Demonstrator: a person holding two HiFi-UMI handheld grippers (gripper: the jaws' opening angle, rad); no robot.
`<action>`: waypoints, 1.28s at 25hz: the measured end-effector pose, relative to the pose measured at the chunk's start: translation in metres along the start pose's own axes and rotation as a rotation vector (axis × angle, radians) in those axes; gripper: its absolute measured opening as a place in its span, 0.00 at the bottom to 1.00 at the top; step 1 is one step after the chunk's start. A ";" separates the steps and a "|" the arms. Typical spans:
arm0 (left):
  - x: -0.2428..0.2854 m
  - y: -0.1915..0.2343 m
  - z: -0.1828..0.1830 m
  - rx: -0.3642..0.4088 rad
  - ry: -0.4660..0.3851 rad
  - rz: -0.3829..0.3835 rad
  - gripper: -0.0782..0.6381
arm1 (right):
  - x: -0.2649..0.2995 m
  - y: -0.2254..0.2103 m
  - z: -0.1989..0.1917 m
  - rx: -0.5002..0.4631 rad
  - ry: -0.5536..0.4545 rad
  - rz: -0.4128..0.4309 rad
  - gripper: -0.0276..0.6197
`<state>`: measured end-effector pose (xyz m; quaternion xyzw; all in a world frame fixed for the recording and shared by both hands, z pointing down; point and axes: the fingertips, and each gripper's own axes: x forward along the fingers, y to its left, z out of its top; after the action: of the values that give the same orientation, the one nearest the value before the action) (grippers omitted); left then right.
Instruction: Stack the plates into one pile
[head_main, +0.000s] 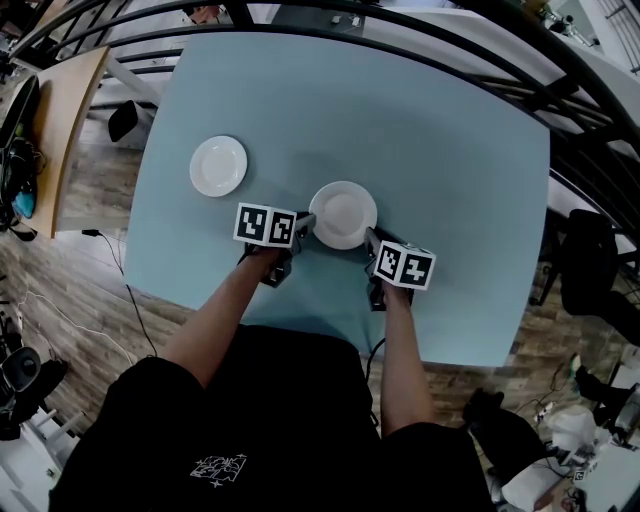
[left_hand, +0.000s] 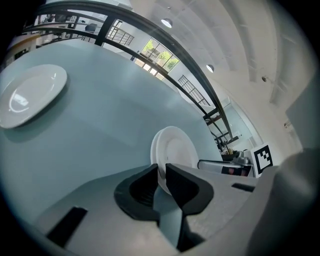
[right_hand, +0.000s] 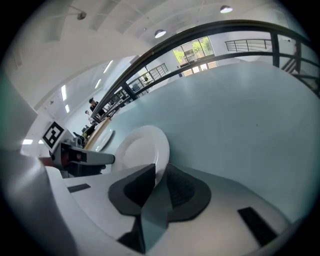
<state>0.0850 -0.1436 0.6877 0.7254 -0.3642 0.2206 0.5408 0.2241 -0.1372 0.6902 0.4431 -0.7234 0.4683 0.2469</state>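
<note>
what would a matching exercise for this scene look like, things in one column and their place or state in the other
Things
1. nearer round white plate
2. farther round white plate
3. left gripper
4. light blue rectangular table

Place or state
A. bears both plates
B. tongs shut on a plate rim
C. lies alone, untouched
D. gripped at its rim

Pairs: 1-D, 2-C, 3-B, 4-A
</note>
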 end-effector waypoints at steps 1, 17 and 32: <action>0.000 0.000 0.000 0.016 0.007 0.011 0.18 | 0.001 0.000 -0.001 -0.020 0.005 -0.014 0.15; -0.029 0.017 0.009 0.052 -0.006 0.017 0.18 | -0.017 0.002 0.011 -0.015 -0.071 -0.073 0.22; -0.105 0.046 0.029 0.067 -0.089 -0.026 0.15 | -0.034 0.076 0.021 0.046 -0.203 -0.035 0.07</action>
<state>-0.0193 -0.1478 0.6319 0.7569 -0.3706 0.1930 0.5025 0.1751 -0.1293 0.6200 0.5063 -0.7258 0.4333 0.1703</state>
